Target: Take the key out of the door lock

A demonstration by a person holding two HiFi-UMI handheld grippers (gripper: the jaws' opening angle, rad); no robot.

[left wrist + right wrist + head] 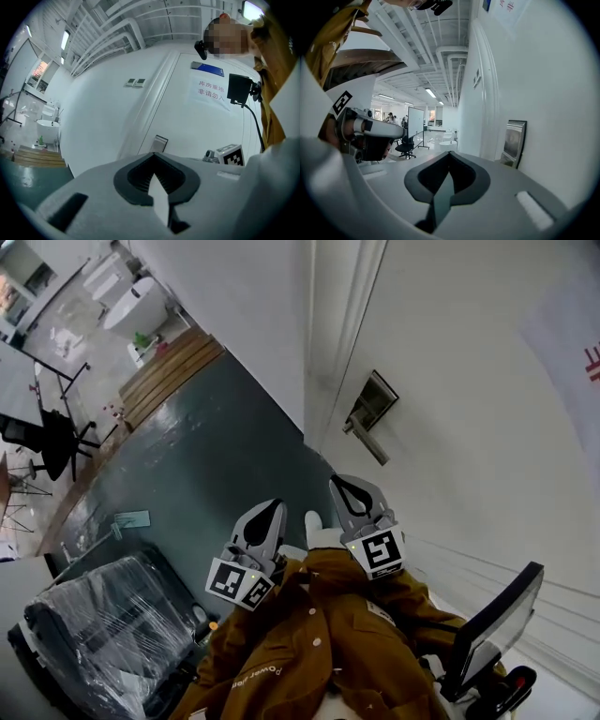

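- The door lock plate [376, 396], a dark metal rectangle, sits on the white door [469, 381]. A lever handle [369, 441] sticks out just below it. The key is too small to make out in any view.
- The right gripper [348, 490] points toward the plate but is well apart from it. Its own view shows the jaws pressed together with nothing between them.
- The left gripper [267, 518] is just beside the right one, on the side away from the door. Its jaws are also closed and empty.
- Both grippers come out of brown jacket sleeves [309, 643] at the bottom of the head view.
- In the left gripper view a paper notice [209, 91] with red print is fixed to the door, above and to the right of the plate.
- A white door frame [330, 343] separates the door from a plain white wall [234, 306].
- The floor [216, 456] is grey-green and glossy.
- Further along the wall, a wooden platform [169, 371] carries a white bathtub [136, 306].
- A black office chair [52, 442] stands at the left edge of the head view, and a chair wrapped in plastic film [103, 624] is in the near corner.
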